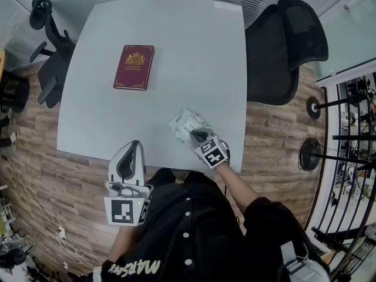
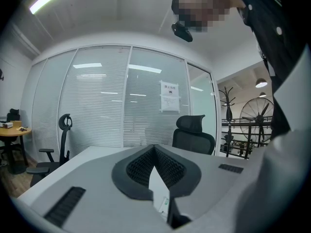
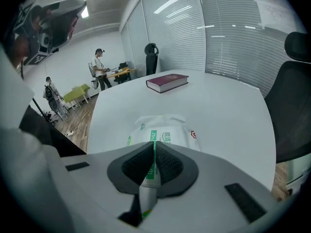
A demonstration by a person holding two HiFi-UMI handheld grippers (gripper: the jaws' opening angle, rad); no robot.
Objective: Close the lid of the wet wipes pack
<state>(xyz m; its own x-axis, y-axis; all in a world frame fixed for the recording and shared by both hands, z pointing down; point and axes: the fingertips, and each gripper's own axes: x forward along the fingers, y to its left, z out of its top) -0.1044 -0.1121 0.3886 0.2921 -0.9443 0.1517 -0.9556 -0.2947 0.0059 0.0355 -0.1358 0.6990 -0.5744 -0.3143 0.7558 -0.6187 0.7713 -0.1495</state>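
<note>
The wipes pack (image 1: 185, 124) lies flat on the table (image 1: 176, 51), close to its near edge and towards the right. It is well apart from the red book (image 1: 134, 67) at the far left.

My right tongs (image 1: 197, 136) are tilted down with the tips on the top of the pack, and their jaws are closed together. A white and green sliver shows in the slit between them. I read that as the pack's label seen through the gap, not something pinched. The tips cover the lid, so I cannot say whether it is seated.

My left tongs (image 1: 130, 151) hang off the near edge of the table, jaws together and empty.

I judge the pack to be light and soft, a crinkly, slick film bag that will dent and slide under a sideways push. So I would press straight down on the lid with closed tips. If it skates, I would pin the pack's far end with the left tongs.
</note>
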